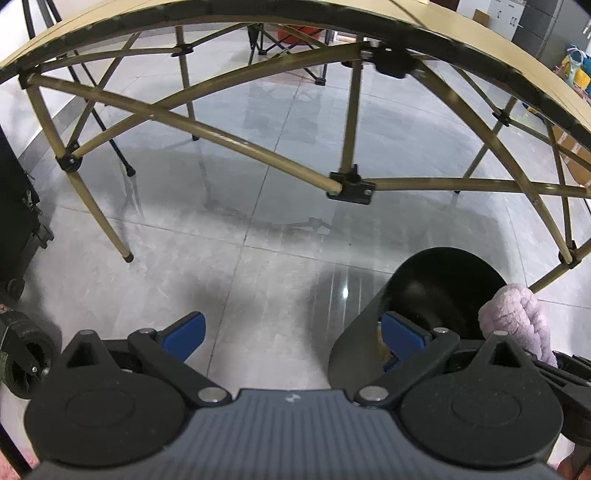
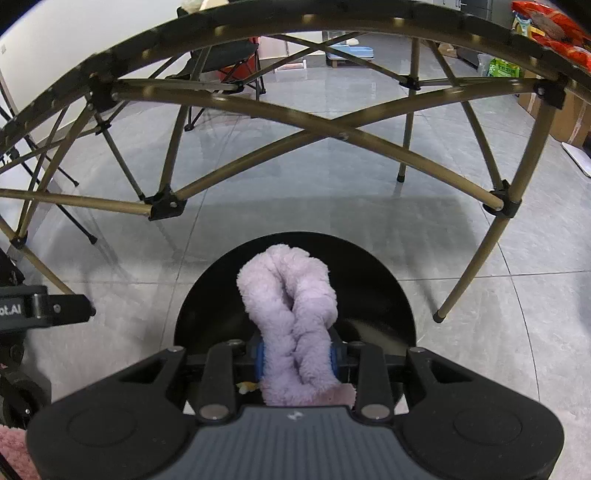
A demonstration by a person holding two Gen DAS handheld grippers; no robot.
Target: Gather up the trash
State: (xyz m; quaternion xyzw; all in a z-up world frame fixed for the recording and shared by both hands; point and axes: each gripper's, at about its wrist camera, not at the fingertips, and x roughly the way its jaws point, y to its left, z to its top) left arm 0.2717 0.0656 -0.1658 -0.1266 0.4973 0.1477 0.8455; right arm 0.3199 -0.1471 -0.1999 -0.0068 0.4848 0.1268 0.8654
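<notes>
Mostly, we see these things, from the biggest down.
Floor: grey glossy tiles [image 1: 280, 206] carry everything we see; both our grippers point steeply down at them.
Folding table: its tan top edge [image 1: 480, 48] arches over both views, and its crossed tan legs [image 2: 332, 133] stand on the tiles beyond the bin.
Trash bin: a round black bin [image 2: 373, 280] stands on the floor in front of the table's near legs, its mouth open toward us; in the left wrist view it sits low on the right [image 1: 443, 280].
Purple item: a fluffy lilac twisted piece [image 2: 291, 302] hangs over the bin's mouth, its free end toward the far rim; in the left wrist view it shows at the bin's right edge [image 1: 517, 317].
Right gripper: our right gripper [image 2: 297, 360] is closed part way on the lilac piece, blue pads pressing its sides.
Left gripper: our left gripper [image 1: 291, 332] stands wide apart and holds nothing; its right blue fingertip [image 1: 402, 330] lies at the bin's near rim, the other over bare tile.
Snack bag: a red packet [image 2: 554, 29] lies at the tabletop's right edge.
</notes>
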